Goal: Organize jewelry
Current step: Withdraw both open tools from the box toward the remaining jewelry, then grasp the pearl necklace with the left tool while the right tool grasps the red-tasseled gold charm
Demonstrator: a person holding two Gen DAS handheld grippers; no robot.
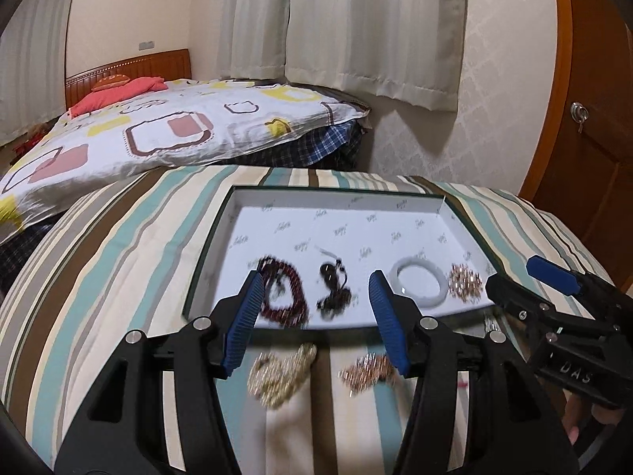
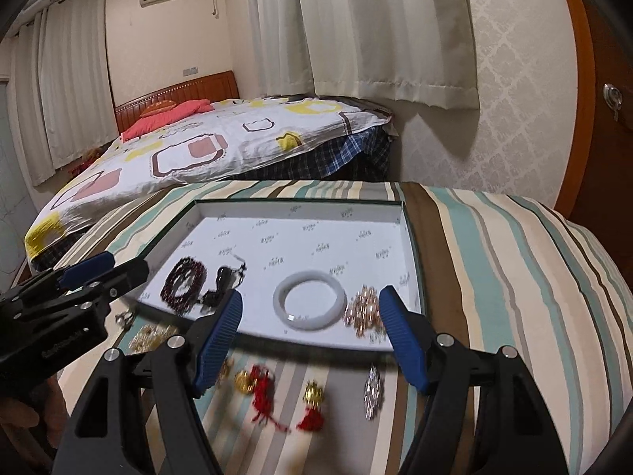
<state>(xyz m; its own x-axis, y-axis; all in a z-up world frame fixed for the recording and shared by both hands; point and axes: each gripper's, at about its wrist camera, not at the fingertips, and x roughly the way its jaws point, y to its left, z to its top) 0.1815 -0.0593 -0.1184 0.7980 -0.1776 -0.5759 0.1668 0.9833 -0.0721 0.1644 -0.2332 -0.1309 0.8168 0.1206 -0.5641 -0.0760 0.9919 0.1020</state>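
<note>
1. Left hand-held gripper (image 1: 316, 316) hovers low over the near edge of the shallow white cardboard tray (image 1: 340, 202), its blue ribbed fingers wide apart and holding nothing; I judge it is placed so to come down on a loose piece below.
2. Right hand-held gripper (image 2: 312, 332) is also spread apart and empty, at the near right part of the tray.
3. Inside the tray lie, from left to right, a dark red bead bracelet (image 1: 287, 297), a black pendant on a cord (image 1: 334, 289), a white stone bangle (image 1: 421, 283) and a pink-gold chain bracelet (image 1: 465, 283), apart in a row, probably so they do not tangle.
4. On the striped cloth of the counter (image 1: 118, 245), near the tray, wait a pale gold beaded chain (image 1: 283, 372), a copper-pink chain (image 1: 368, 370), two gold charms with red tassels (image 2: 257, 388) and a silver crystal piece (image 2: 374, 390).
5. About half of the sorting seems done.
</note>
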